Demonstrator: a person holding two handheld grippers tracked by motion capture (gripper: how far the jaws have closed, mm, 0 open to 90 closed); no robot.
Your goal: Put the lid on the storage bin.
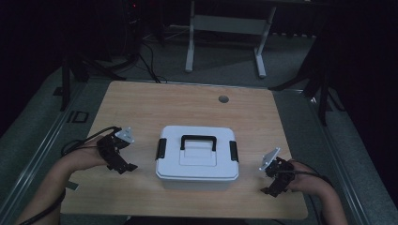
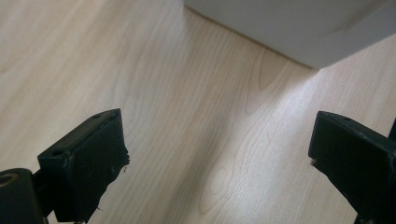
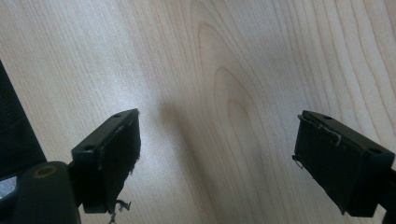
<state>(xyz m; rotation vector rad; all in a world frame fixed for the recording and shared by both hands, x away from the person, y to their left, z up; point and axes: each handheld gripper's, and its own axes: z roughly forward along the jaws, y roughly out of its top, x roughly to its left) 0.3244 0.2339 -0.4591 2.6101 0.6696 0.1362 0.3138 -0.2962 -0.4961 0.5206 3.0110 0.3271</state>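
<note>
both my left gripper [image 1: 123, 152] and right gripper [image 1: 274, 176] gape wide, holding nothing, flanking the latched white box [image 1: 196, 157] on the table [image 1: 187, 101].

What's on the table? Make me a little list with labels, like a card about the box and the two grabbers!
Table: light wooden top with a small round hole near the far edge
Box: white plastic box in the middle, lid on
Handle: black, lying flat on the lid
Latches: black, one at each end
Left gripper: beside the box's left end, jaws open, holding nothing
Right gripper: beside the box's right end, jaws open, holding nothing
</note>
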